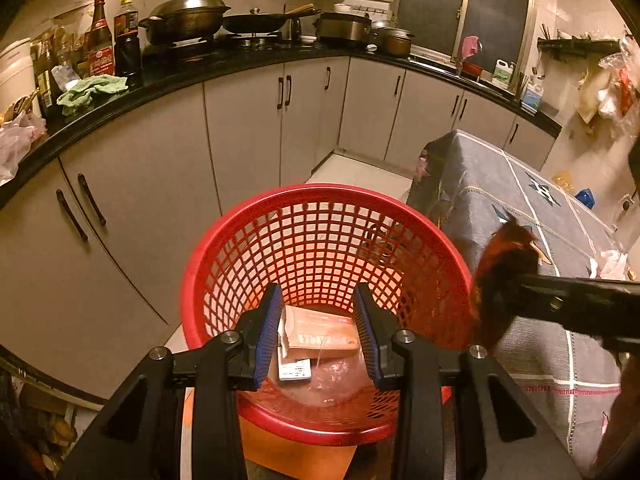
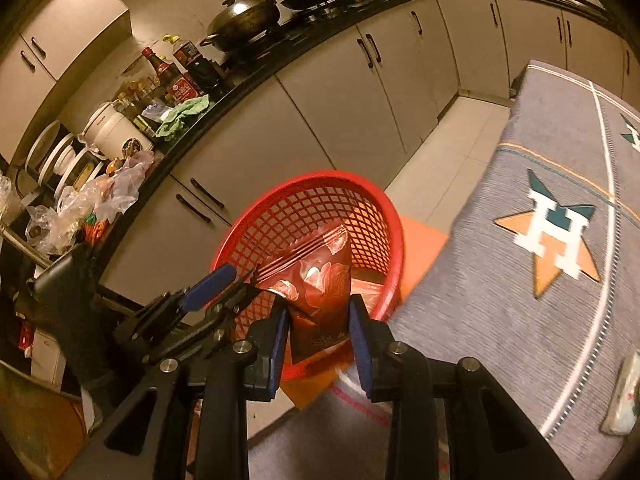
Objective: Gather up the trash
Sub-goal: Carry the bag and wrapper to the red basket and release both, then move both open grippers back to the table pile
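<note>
A red mesh basket (image 1: 320, 240) stands on the floor between the cabinets and the table. Inside it lie a brown cardboard box (image 1: 320, 332) and a clear plastic wrapper (image 1: 332, 376). My left gripper (image 1: 319, 336) hovers over the basket's near rim, open, with nothing between its blue pads; the right wrist view shows it (image 2: 240, 276) from the side. My right gripper (image 2: 319, 332) is shut on a dark red snack packet (image 2: 324, 292), upright above the basket (image 2: 312, 208). In the left wrist view the packet (image 1: 504, 264) and right gripper (image 1: 500, 284) reach in over the basket's right rim.
A table under a grey patterned cloth (image 2: 520, 280) stands close to the basket's right side, with a white crumpled item (image 2: 624, 400) on it. Grey cabinets (image 1: 240, 140) under a crowded black counter (image 1: 180, 76) curve behind. An orange base (image 2: 424, 236) lies beneath the basket.
</note>
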`<control>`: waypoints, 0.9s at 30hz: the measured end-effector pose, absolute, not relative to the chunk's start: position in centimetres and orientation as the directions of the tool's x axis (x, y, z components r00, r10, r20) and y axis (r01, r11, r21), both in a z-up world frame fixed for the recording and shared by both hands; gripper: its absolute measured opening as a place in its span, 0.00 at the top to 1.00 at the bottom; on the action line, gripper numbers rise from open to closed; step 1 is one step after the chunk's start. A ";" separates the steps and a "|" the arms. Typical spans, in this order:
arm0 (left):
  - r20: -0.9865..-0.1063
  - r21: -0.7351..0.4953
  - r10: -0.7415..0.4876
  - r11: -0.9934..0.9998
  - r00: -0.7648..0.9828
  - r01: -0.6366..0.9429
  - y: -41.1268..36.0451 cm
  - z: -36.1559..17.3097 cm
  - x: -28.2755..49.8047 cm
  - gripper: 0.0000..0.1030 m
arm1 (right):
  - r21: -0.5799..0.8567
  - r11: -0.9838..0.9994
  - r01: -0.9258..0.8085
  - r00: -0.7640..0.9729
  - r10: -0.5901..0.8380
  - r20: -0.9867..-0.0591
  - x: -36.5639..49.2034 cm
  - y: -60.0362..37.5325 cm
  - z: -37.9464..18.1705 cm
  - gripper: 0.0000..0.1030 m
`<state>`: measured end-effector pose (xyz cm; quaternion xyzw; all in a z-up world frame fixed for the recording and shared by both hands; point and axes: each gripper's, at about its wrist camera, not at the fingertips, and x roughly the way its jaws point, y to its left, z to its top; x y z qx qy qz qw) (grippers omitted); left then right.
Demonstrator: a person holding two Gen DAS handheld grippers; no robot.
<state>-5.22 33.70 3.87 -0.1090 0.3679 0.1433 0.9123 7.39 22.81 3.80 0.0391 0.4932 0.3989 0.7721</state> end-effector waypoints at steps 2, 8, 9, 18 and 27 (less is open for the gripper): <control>-0.705 -0.093 0.187 0.932 0.684 -0.350 33.8 4.0 -5.5 0.65 | 0.446 0.686 -0.575 0.199 0.646 -0.737 7.7 23.5 3.6 0.47; -0.686 -0.084 0.217 0.925 0.695 -0.371 34.0 4.9 -6.9 0.51 | 0.461 0.680 -0.570 0.238 0.673 -0.700 7.9 21.9 4.9 0.33; -0.682 -0.087 0.216 0.925 0.699 -0.371 33.9 5.1 -7.1 0.48 | 0.465 0.681 -0.565 0.247 0.678 -0.693 7.8 21.1 5.3 0.33; -0.635 -0.053 0.262 0.924 0.727 -0.379 31.0 7.0 -8.6 0.21 | 0.444 0.707 -0.550 0.298 0.663 -0.687 5.7 16.5 5.8 0.33; -0.635 -0.036 0.257 0.932 0.729 -0.360 27.1 7.4 -8.7 0.21 | 0.402 0.737 -0.544 0.356 0.636 -0.685 3.5 11.7 6.3 0.33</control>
